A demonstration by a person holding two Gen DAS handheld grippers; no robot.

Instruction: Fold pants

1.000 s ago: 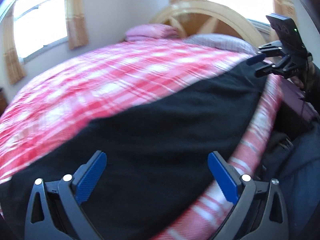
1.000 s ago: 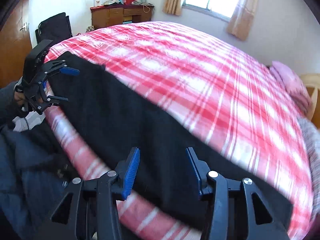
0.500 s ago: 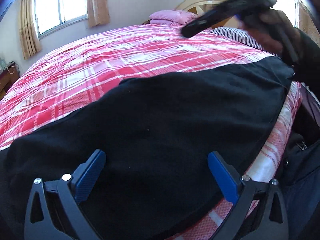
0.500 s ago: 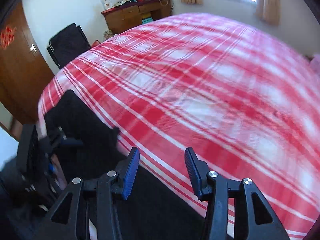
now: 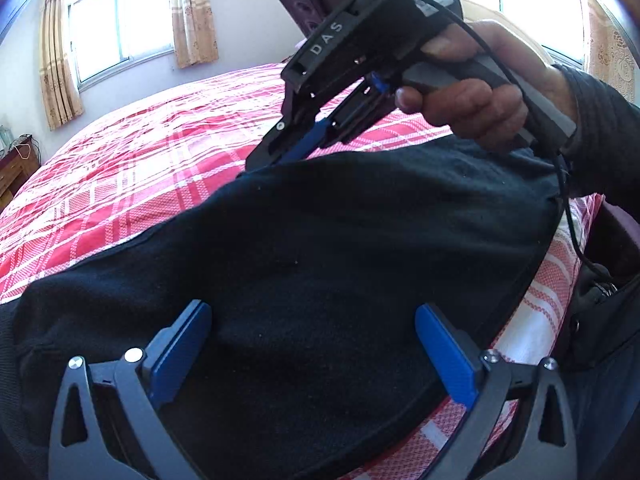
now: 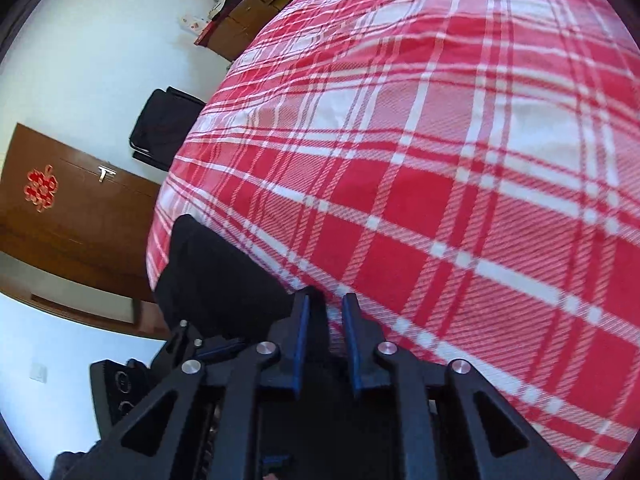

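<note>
The black pants (image 5: 320,248) lie along the bed's (image 5: 132,168) near edge. The left tongs (image 5: 312,352) stand apart above them; the right tongs (image 5: 276,156) have just closed onto their far edge.

My left gripper (image 5: 314,354): black skeletal frame with triangular cut-outs, silver screw heads at the pivots, flat blue pads (image 5: 444,356) on the inner faces of the fingers. My right gripper (image 6: 325,322), same build, black arms, round silver screws, narrow blue pads (image 6: 352,340); seen from the left wrist camera, its black housing carries white letters "DAS", a small green light on top, a dark purple block behind it, a grey handle, and a thin black cable looping off the back. My right hand (image 5: 476,96) comes out of a dark ribbed sleeve (image 5: 604,140).
</note>
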